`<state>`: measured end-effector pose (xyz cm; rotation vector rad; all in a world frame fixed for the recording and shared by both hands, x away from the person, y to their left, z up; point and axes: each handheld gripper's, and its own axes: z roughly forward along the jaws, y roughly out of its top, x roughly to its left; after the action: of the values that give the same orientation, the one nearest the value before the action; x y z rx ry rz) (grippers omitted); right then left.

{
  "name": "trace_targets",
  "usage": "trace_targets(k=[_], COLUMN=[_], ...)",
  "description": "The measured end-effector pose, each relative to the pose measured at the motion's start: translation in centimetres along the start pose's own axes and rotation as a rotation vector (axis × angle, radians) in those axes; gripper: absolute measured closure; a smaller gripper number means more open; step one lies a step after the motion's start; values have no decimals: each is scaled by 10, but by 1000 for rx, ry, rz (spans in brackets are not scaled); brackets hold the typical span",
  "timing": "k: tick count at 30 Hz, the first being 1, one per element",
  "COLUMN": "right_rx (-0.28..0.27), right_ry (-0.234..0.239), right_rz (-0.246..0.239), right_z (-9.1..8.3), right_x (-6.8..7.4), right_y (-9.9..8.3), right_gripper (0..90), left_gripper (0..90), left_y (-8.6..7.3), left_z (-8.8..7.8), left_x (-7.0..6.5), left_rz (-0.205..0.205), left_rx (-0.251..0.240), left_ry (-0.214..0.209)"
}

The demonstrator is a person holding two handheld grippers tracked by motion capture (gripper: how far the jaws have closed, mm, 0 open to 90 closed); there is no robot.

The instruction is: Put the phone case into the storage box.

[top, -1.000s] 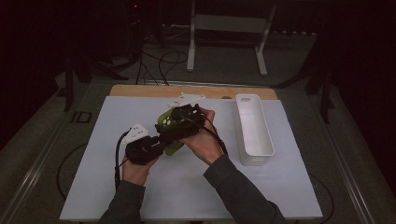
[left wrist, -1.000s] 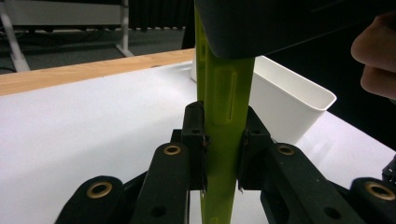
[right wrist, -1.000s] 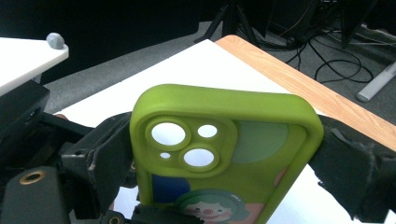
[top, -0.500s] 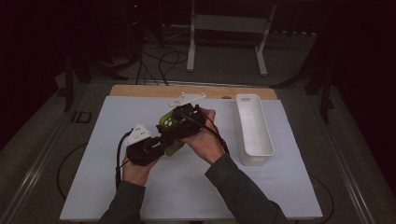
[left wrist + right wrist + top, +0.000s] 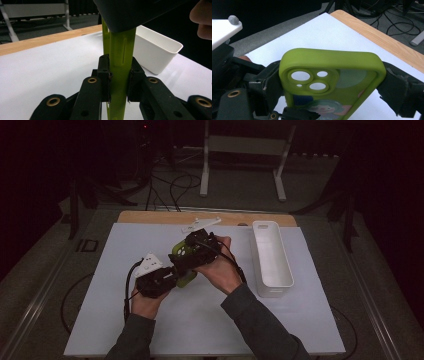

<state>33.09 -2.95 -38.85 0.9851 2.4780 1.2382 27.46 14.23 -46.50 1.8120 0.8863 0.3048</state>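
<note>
Green phone case (image 5: 332, 82) — cartoon print, no legible writing — clamped by both grippers.

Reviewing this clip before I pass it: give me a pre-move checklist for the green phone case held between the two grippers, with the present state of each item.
1. Left gripper clamped on the green phone case: ok, both pads press its edges.
2. Right gripper gripping the case: ok, jaws flank both of its sides.
3. Case held off the white mat: ok, seen in the high view.
4. White bin free to receive it: ok, nothing visible inside.
5. Case undamaged: cannot tell.
</note>
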Motion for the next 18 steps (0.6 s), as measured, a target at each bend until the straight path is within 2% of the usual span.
trace_targets(k=[18], right_rx=[16], right_ry=[30], right_rz=[15], right_z=[0], right_x=[-4], right_y=[-1], right_gripper=[137], left_gripper=[775], left_y=[0], left_z=[1], left_x=[-1], left_rz=[4], left_rx=[0], left_ry=[-19])
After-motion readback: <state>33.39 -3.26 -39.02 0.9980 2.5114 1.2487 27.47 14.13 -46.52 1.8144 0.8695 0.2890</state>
